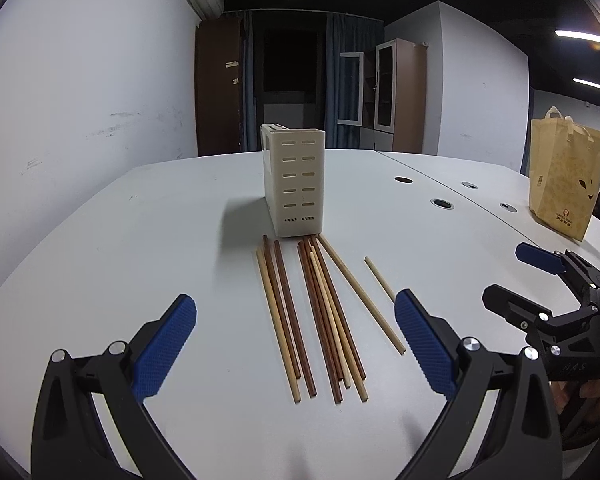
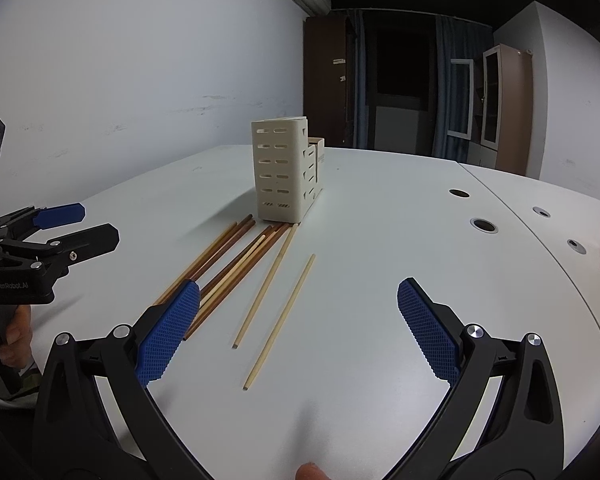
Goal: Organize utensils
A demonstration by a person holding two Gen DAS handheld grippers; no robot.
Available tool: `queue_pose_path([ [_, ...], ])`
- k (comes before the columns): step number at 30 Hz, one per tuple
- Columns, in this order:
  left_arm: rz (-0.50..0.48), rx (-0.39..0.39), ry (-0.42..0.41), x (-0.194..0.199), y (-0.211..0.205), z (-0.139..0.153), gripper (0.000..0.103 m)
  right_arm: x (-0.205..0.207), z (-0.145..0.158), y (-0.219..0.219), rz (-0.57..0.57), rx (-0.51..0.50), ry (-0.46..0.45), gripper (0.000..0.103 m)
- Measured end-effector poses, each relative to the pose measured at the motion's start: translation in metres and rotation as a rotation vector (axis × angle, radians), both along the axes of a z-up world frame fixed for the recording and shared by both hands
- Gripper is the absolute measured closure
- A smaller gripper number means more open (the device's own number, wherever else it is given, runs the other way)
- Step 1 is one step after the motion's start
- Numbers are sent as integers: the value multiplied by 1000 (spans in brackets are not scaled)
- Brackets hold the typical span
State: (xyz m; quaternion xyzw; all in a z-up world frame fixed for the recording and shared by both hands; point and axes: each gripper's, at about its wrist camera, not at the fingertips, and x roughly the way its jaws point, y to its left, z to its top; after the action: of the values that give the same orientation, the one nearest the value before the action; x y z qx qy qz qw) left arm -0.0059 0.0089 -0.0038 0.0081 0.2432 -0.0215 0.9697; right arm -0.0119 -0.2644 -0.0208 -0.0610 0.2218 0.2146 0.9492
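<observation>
Dark & light wooden chopsticks (image 1: 320,312) lie mid-tabletop, tips vs the cream slotted plastic holder (image 1: 294,182), handy for loading. Left gripper (image 1: 296,344) & right gripper (image 2: 298,330) both spread wide, empty, prob. pre-grab.

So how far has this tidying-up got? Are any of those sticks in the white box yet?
Nothing looks done yet. The chopsticks all lie loose on the table in front of the slotted white holder, and none can be seen sticking out of it. Nothing is in hand either: the left hand-held gripper and the right hand-held gripper are both open and empty. All the sorting is left.
</observation>
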Motion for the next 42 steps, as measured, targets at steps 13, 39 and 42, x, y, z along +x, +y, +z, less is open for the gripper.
queue_pose_path([
  [13,3,-3,22,3,0,-4,5,5,-3,1,-21,7,26,8],
  [39,68,-7,72,27,12,-8,5,33,-4,3,-81,-24,62,8],
  [42,73,-20,103,37,15,-10,5,41,-6,7,-84,-40,76,8],
])
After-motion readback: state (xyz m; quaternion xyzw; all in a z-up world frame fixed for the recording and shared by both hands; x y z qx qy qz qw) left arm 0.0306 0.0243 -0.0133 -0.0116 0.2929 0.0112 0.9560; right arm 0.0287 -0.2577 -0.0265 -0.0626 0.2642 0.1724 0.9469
